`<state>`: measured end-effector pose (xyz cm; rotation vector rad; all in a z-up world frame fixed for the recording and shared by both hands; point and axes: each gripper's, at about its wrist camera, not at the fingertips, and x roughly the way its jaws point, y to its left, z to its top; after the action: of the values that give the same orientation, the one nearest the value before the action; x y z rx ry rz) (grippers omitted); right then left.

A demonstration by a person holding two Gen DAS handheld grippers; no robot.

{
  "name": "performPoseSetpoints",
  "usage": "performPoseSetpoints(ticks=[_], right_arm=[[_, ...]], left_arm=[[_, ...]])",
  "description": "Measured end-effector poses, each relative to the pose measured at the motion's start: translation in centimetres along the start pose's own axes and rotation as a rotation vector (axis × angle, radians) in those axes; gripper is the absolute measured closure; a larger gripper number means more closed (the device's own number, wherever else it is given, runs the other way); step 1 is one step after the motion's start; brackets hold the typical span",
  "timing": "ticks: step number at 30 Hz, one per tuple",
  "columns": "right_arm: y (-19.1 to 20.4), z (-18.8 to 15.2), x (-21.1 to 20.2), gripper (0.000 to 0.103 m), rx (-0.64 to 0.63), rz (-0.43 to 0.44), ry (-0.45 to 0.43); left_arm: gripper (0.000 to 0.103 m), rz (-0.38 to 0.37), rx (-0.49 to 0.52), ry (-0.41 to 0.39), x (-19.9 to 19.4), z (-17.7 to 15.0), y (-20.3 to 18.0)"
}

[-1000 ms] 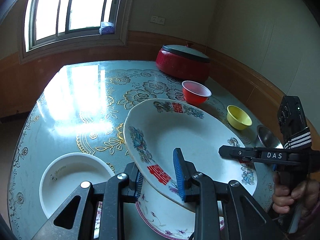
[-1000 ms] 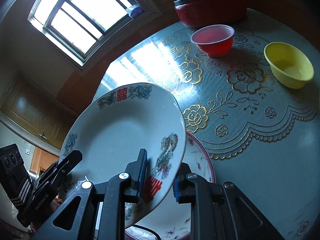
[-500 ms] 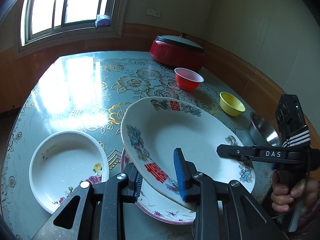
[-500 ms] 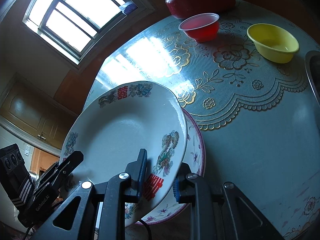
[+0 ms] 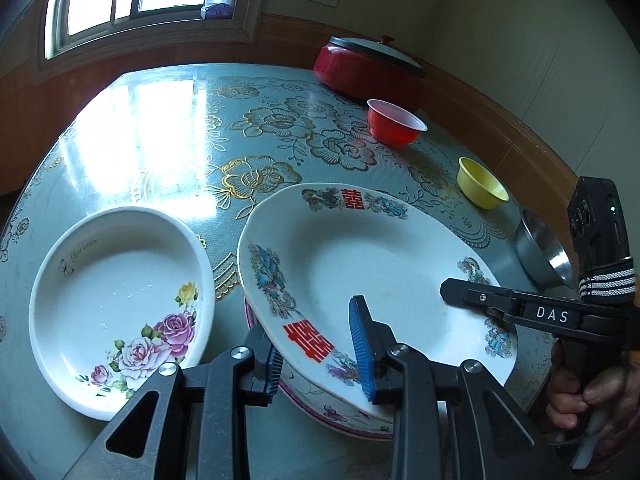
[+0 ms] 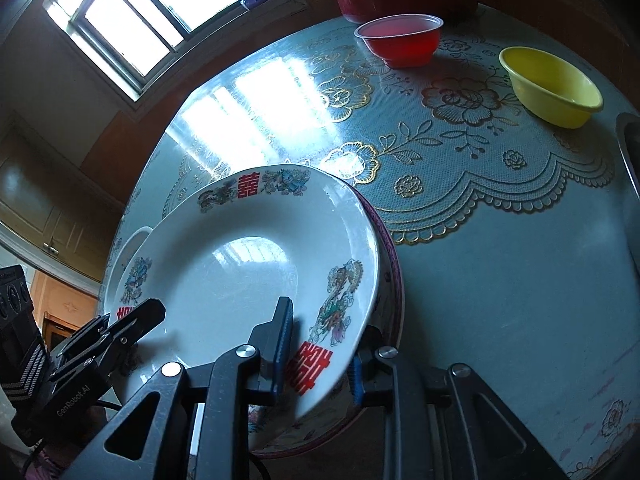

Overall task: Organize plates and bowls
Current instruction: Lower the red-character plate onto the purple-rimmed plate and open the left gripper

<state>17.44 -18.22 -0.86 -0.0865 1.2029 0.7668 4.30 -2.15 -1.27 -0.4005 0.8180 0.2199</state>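
Note:
A white oval plate with red characters [image 5: 360,256] [image 6: 240,256] hangs tilted, just over a pink-rimmed floral plate [image 5: 340,416] [image 6: 394,280] on the table. My left gripper [image 5: 316,356] is shut on the oval plate's near rim, one blue pad above and one below. My right gripper [image 6: 318,356] clamps the opposite rim. Its jaws are opening, with the rim still between the pads. Each gripper shows in the other's view: the right gripper [image 5: 452,292] and the left gripper [image 6: 152,312]. Most of the lower plate is hidden.
A white deep plate with roses [image 5: 116,300] lies left of the stack. Farther back stand a red bowl [image 5: 394,122] [image 6: 400,40], a yellow bowl [image 5: 482,188] [image 6: 552,88], a steel bowl [image 5: 540,248] and a lidded red pot [image 5: 368,68]. A hand [image 5: 592,396] holds the right gripper.
Both grippers have sunk with the oval plate, which now sits close over the pink-rimmed plate. The views have tipped further down, and more of the rose plate shows.

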Motion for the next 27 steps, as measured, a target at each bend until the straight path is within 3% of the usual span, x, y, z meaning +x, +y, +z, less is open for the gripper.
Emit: performPoseSetpoints(ticks=[11,22,27], right_arm=[[-0.3,-0.1,-0.6,0.078,-0.014,-0.001,0.018],[0.1,0.1,-1.4,0.074,-0.061,-0.076,0.010],[1.0,0.1,-1.7,0.073,-0.122,-0.115,0.024]], left_arm=[[0.070,-0.018,0.008,0.001,-0.4,-0.2,-0.5],[0.066,-0.023,0.052,0.049,0.0,-0.6,-0.8],[0.064,0.009,0.082,0.077,0.2,-0.6,-0.5]])
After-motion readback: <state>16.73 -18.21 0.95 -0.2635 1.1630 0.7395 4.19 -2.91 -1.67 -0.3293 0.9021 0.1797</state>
